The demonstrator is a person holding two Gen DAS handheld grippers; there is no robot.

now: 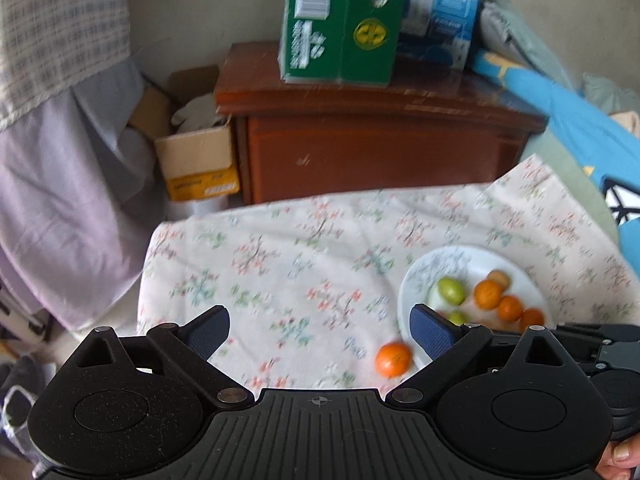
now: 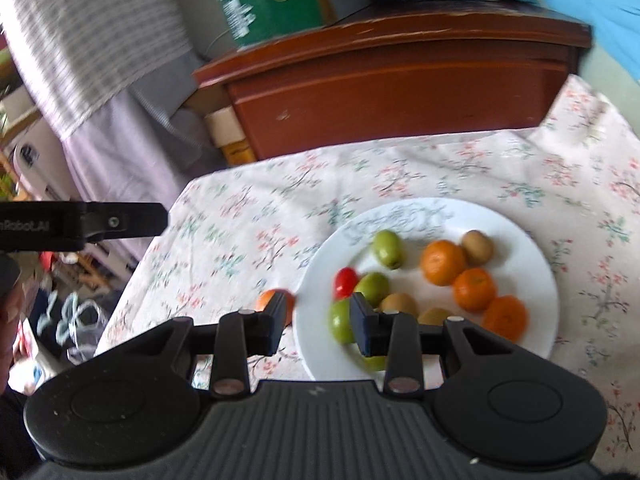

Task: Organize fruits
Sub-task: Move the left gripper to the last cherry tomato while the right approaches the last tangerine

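Note:
A white plate (image 2: 532,248) on the floral cloth holds oranges (image 2: 444,262), green fruits (image 2: 387,249), kiwis (image 2: 477,246) and a small red fruit (image 2: 345,281). One orange (image 1: 393,359) lies on the cloth just left of the plate (image 1: 448,264); in the right wrist view it (image 2: 267,299) is partly hidden behind a finger. My left gripper (image 1: 320,330) is open and empty above the cloth, the loose orange near its right finger. My right gripper (image 2: 318,322) is partly open and empty over the plate's left rim, beside a green fruit (image 2: 340,322).
A brown wooden cabinet (image 1: 360,152) stands behind the table, with a green box (image 1: 340,24) and a blue box (image 1: 440,8) on top. A cardboard box (image 1: 196,160) sits left of it. Lilac fabric (image 1: 60,200) hangs at left. The left gripper's side (image 2: 84,222) shows at left.

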